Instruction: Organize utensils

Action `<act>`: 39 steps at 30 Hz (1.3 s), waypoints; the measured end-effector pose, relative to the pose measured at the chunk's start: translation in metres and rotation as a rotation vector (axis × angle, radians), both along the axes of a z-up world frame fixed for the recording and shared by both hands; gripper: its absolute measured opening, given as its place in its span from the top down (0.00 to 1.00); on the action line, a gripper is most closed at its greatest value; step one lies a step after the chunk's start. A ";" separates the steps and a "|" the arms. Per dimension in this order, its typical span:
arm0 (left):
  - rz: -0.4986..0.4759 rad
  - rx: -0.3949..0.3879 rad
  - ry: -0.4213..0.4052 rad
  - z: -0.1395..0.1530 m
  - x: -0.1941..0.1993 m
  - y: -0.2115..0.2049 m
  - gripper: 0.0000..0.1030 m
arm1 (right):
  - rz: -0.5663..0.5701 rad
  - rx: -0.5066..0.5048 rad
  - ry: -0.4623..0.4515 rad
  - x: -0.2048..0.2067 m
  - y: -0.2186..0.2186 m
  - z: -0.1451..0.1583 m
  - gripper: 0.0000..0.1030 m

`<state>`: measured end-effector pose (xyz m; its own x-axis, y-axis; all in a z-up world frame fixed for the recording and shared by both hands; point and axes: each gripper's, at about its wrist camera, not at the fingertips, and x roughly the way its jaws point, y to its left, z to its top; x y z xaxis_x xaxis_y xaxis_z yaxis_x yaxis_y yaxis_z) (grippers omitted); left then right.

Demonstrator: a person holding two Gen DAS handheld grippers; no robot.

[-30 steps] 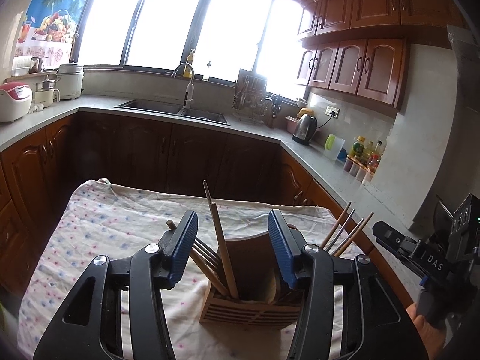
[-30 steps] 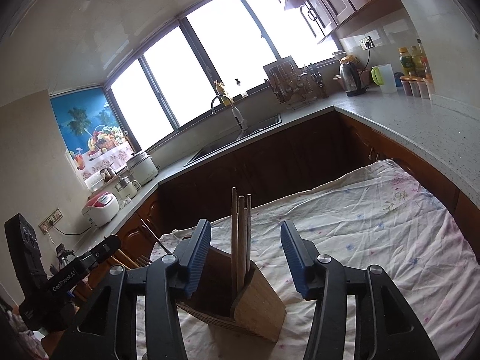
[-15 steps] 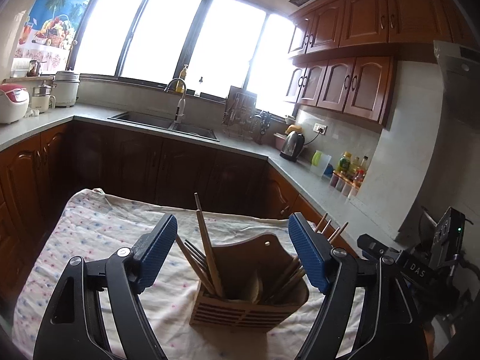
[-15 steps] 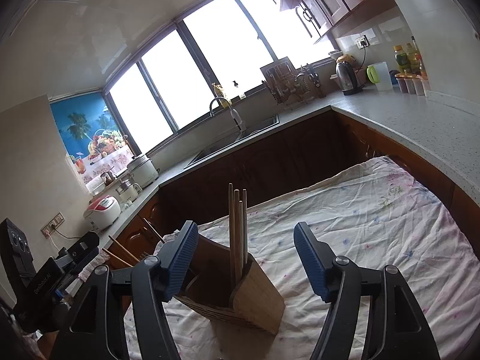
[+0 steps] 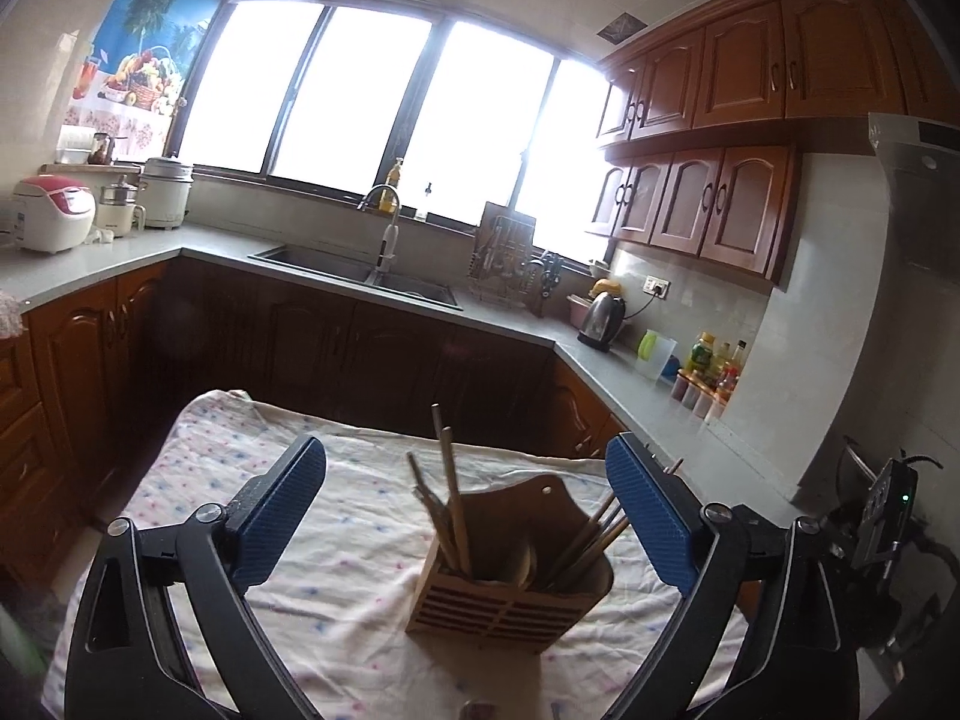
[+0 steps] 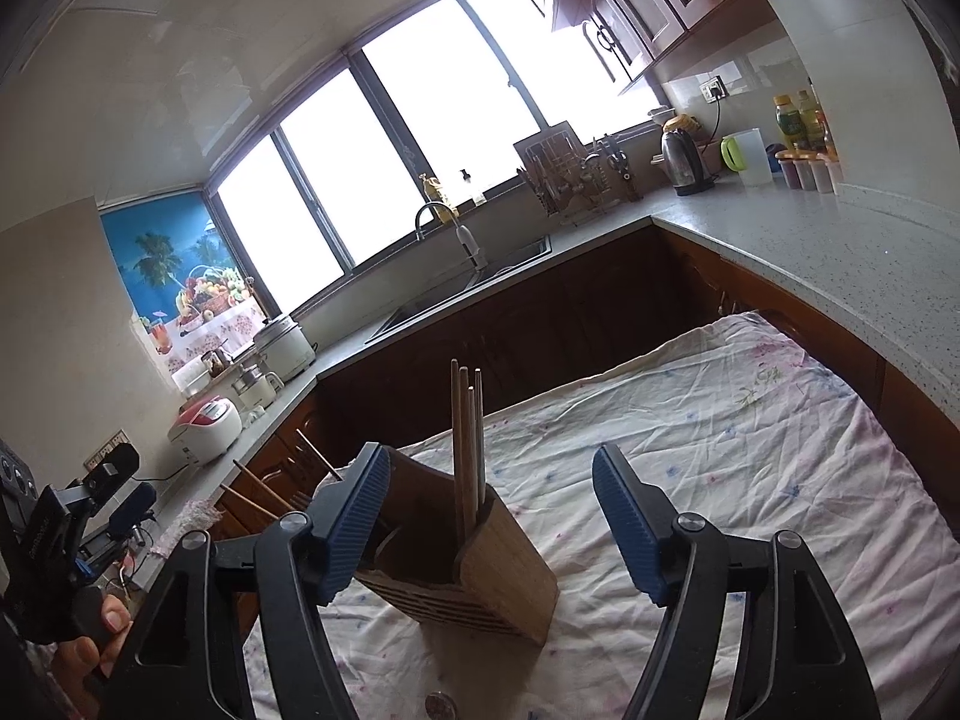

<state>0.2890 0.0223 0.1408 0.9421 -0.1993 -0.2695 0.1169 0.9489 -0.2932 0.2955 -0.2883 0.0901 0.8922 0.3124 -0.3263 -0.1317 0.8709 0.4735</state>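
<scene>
Bench (image 5: 180, 480) under a floral cloth (image 6: 750, 450), kitchen counter (image 6: 840, 252) wrapping round the far side and right. Wooden utensil holder (image 5: 510, 606) stands upright on the cloth, near edge, roughly centre. Left compartment holds a bunch of chopsticks (image 5: 450, 498) leaning left, right compartment another bunch (image 5: 591, 534) leaning right, a spoon-like piece in the middle, too dark to tell. Left claw (image 5: 465, 525): jaws have just been opening, now wide apart, holder sits between them, pads clear of it. Right claw (image 6: 489, 531): jaws also just been opening, spread either side of the holder (image 6: 480, 564), not touching that I can see. A hand (image 6: 90, 642) grips the other tool's handle, far left in the right wrist view.
</scene>
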 end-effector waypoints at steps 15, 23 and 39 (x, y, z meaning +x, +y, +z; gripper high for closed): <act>0.128 -0.011 0.263 -0.095 -0.092 0.050 0.02 | 0.099 -0.031 0.052 -0.095 0.032 -0.043 0.12; 0.186 0.000 0.293 -0.120 -0.141 0.061 0.02 | 0.105 -0.112 0.033 -0.151 0.046 -0.065 0.10; 0.192 0.211 0.055 -0.088 -0.229 0.007 0.00 | 0.063 -0.296 -0.246 -0.239 0.051 -0.015 0.00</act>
